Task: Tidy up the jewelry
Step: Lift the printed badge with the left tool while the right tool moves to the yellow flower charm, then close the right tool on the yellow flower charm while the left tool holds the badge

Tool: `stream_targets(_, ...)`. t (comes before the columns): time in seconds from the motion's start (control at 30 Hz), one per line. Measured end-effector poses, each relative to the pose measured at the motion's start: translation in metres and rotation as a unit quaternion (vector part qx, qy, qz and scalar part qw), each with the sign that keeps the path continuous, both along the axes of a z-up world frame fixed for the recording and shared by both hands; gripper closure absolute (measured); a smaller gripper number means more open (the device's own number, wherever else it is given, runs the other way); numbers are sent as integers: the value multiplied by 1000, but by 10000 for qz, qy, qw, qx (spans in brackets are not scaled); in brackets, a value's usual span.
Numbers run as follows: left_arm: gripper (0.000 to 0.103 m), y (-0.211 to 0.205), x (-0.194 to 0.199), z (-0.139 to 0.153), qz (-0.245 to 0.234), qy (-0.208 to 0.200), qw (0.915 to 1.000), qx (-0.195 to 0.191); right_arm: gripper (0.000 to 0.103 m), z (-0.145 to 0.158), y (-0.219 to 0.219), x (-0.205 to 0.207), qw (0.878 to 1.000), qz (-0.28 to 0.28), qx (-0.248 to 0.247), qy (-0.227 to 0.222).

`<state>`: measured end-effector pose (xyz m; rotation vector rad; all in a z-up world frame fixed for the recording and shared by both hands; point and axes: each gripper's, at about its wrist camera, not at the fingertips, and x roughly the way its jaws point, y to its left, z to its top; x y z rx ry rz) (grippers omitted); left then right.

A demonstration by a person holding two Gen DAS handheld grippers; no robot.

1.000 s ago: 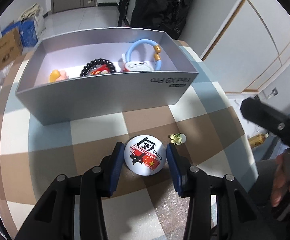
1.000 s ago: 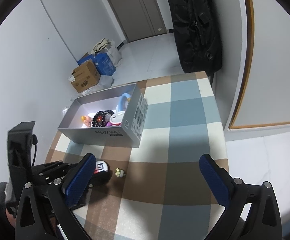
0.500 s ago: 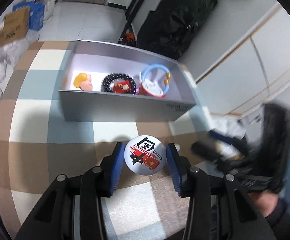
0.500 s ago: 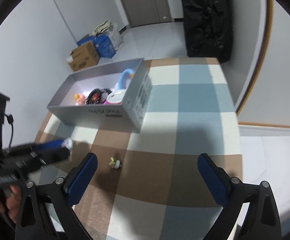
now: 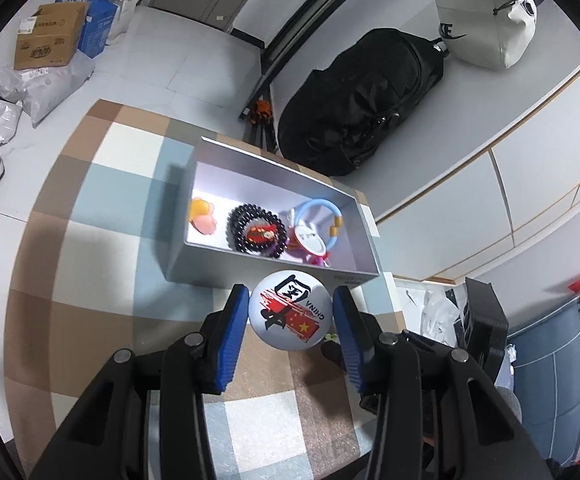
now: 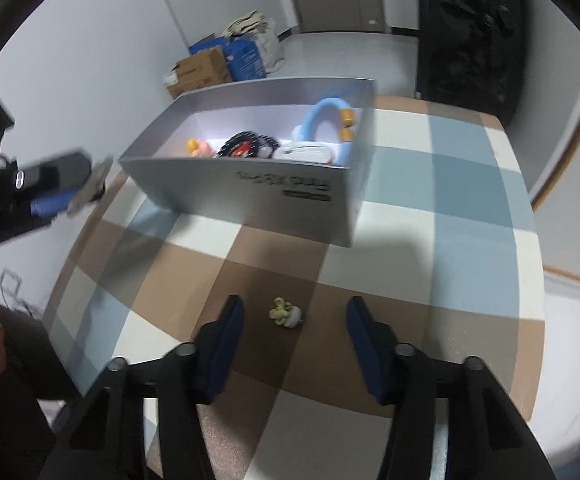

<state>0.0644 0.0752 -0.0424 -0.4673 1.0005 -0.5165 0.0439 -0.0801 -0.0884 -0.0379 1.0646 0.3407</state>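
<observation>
My left gripper (image 5: 290,316) is shut on a round white badge (image 5: 290,309) printed with "CHINA" and a red flag, held high above the table, just in front of the grey box (image 5: 249,268). The box holds a black bead bracelet (image 5: 255,231), a blue ring (image 5: 318,220) and an orange-pink charm (image 5: 202,216). My right gripper (image 6: 294,322) is open, low over the table, with a small yellow-green flower charm (image 6: 285,313) lying between its fingers. The left gripper (image 6: 55,190) shows blurred at the left of the right wrist view.
The table has a checked brown, blue and white cloth (image 6: 450,208). The grey box (image 6: 249,184) stands at its far side. A black bag (image 5: 354,108) leans on the wall behind; cardboard boxes (image 5: 49,36) lie on the floor.
My left gripper has lifted the badge off the table and risen high above the box. My right gripper has moved in and down around the flower charm, its jaws narrower.
</observation>
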Motion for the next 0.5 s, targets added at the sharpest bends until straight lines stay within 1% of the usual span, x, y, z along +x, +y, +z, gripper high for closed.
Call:
stream_targets(0.1,66,0,0,2,13,-110,9998,140,74,-1,11,-2,9992,191,-338,-99)
stream_targets(0.13,66,-1,0,3,10,-131,9998,141,84,-2,13,-2,9989,224,-392,-111)
stream_targets(0.17,66,-1,0,3,6,-139,9998,135,88,-2,14,-2,9986,242,-445,-120)
stream_targets(0.27,66,-2,1,4,16,-186,9997,166,89,-2,13,-2,9989,218,-409,-91)
stream_targets(0.33,66,0,1,5,25,-191,9997,142,90,-1,10,0,9994,156,-304,-65)
stream_targets(0.5,66,4,1,9,110,-227,9997,68,90,6,2,5,10000,30,60,-47)
